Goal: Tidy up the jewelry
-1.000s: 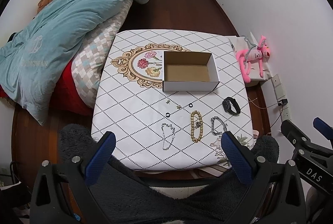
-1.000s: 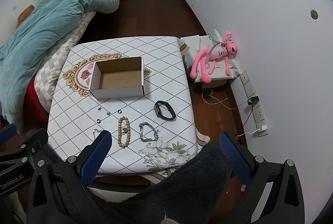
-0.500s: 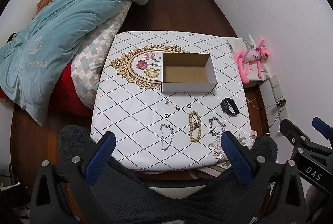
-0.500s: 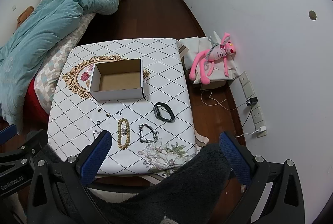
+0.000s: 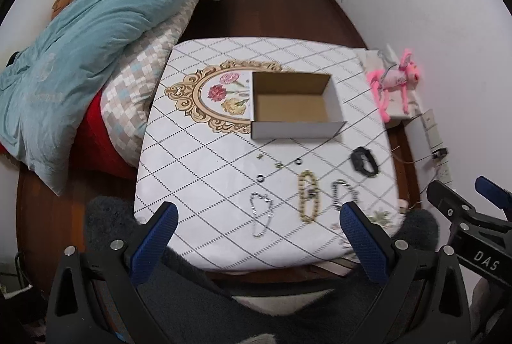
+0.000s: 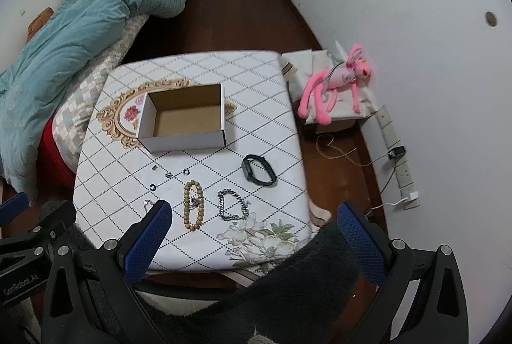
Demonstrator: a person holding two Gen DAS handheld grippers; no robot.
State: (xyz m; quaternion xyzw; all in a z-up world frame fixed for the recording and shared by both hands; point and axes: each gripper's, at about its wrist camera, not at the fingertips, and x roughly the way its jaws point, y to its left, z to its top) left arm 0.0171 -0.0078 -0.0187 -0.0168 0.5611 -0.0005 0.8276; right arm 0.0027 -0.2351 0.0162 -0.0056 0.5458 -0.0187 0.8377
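Note:
An open, empty white cardboard box [image 5: 296, 105] [image 6: 185, 118] stands on the quilted white table [image 5: 204, 152] [image 6: 265, 107]. In front of it lie a black wristband [image 5: 364, 164] [image 6: 258, 173], a wooden bead bracelet [image 5: 308, 196] [image 6: 193, 204], a chunky silver chain bracelet [image 5: 344, 194] [image 6: 233, 205], a thin silver chain [image 5: 261, 217] and a few small rings [image 5: 260, 178] [image 6: 186, 172]. My left gripper [image 5: 258, 240] and my right gripper [image 6: 252, 243] hover high over the table's near edge, both open and holding nothing.
A bed with a teal duvet [image 5: 96, 33] borders the table on the left. A pink plush toy [image 6: 336, 84] lies on a low box by the right wall, near a power strip [image 6: 398, 164] with cables. Dark fuzzy fabric [image 6: 272, 296] lies below the grippers.
Both views have drawn slightly back and up, so the table looks a little smaller. The jewelry and box have not moved, and both grippers stay open.

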